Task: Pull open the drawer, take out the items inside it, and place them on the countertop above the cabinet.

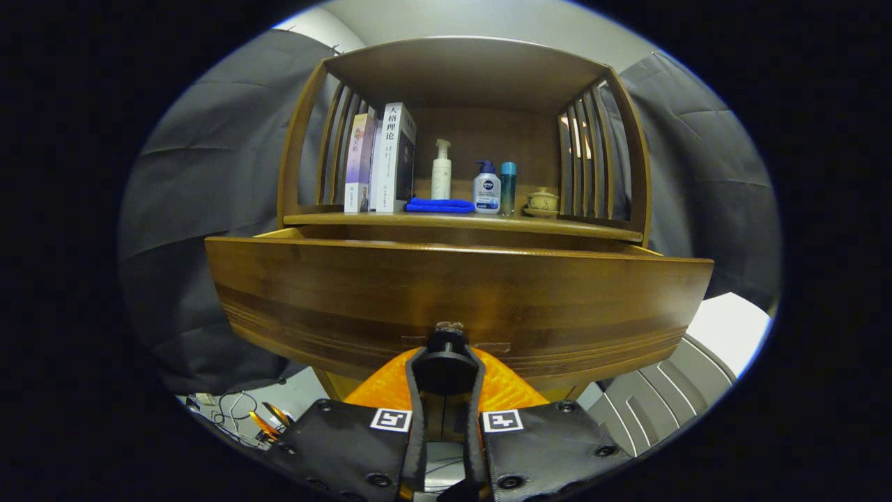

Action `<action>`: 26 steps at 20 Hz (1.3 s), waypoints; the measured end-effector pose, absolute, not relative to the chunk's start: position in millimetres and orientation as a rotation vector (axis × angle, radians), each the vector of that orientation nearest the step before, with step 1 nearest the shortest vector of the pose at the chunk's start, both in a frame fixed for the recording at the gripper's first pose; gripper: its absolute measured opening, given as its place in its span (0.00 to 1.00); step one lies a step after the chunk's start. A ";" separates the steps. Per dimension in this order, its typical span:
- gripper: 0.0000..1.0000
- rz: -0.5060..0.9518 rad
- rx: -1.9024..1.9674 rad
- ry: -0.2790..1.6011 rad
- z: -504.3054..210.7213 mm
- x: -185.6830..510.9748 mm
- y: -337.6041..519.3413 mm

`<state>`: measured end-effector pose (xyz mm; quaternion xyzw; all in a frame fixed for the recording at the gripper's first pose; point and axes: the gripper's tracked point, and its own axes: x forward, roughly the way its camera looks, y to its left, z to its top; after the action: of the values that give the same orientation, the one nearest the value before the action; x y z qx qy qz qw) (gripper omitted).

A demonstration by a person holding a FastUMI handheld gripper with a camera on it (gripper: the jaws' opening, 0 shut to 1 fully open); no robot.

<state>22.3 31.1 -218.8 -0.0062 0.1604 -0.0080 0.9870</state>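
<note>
Two books (380, 159) stand at the shelf's left; right of them sit three bottles (486, 187) and a lidded cup (542, 202).

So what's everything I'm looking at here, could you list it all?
Wooden cabinet: one, brown, slatted sides, straight ahead.
Wooden drawer: one, brown, pulled out below the countertop; inside hidden.
Round drawer knob: one, dark, between the fingers.
Upright books: two, one pale with purple, one white and black, countertop's left.
Folded blue cloth: one, beside the books.
White pump bottle: one, behind the cloth.
Blue-capped white pump bottle: one, right of the cloth.
Teal bottle: one, next to it.
Lidded beige cup on saucer: one, far right.
Cables: several, on the floor, lower left.
Gripper: one, fingers closed around the knob.
</note>
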 end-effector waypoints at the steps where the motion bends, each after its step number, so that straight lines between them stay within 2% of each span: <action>1: 0.23 -0.010 -0.013 0.337 -222.5 18.1 31.1; 22: 0.25 0.067 0.003 0.384 -220.0 -34.8 43.7; 26: 0.62 0.093 0.027 0.414 -219.0 -46.5 42.0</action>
<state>-46.5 42.0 -219.0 0.0135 0.2053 0.0463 0.9775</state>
